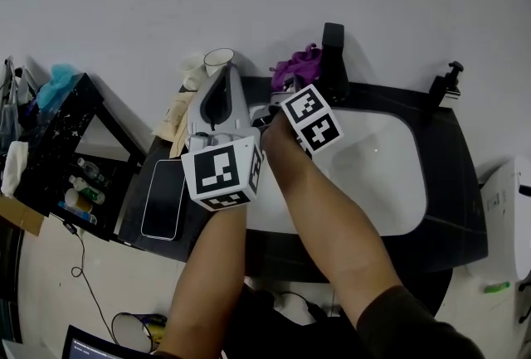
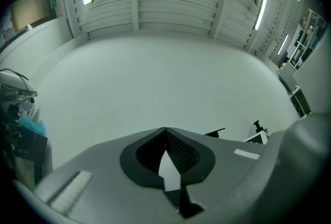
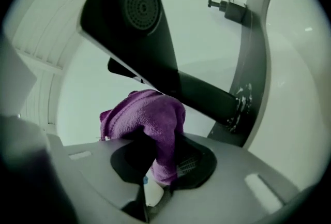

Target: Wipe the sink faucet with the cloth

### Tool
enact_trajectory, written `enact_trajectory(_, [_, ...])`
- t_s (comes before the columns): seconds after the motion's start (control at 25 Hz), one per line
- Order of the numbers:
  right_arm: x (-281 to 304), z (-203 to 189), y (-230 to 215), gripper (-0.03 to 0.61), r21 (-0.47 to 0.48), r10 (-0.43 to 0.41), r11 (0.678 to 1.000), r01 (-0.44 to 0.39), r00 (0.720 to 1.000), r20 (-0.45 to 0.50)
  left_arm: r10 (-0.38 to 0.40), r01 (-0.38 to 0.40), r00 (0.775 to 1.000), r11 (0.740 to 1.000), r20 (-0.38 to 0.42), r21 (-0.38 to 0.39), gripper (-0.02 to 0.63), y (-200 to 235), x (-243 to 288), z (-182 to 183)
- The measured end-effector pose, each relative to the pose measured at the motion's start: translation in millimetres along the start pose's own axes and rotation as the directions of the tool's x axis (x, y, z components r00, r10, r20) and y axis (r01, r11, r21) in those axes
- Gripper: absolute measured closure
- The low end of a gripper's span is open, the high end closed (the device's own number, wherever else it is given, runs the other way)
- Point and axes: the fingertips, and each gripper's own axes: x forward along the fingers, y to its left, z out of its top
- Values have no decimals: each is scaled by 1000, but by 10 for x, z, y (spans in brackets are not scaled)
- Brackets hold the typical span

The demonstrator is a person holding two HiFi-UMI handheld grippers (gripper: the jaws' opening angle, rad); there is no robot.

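The purple cloth (image 3: 150, 119) is bunched just under the black faucet (image 3: 155, 36) at the far edge of the sink (image 1: 390, 175), clamped between the 2 jaws of the right gripper (image 3: 161, 163). To its left, the left gripper (image 2: 165, 135) has its jaws together, empty, facing the wall (image 2: 155, 73).

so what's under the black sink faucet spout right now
The fuzzy purple cloth, clamped in the right gripper, sits just beneath the black faucet spout, bunched close to its underside. Its folds cover the spot where they would meet, so contact cannot be confirmed.
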Motion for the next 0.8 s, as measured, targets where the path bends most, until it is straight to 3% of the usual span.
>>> enact_trajectory(0.52, [-171,-119,-363,505,24,-50,998,51,998,-33,-41,41,999,999,-20,-26,595,-108,48,-55])
enact_trajectory(0.68, [-319,34,-295,503,20,-23,1000,23,999,-43,-72,73,997,996,-9,57,595,-349,28,41])
enact_trajectory(0.8, [-385,-112,-218,503,-2,0,1000,0,994,-113,-79,79,997,992,-8,102,595,-366,11,31])
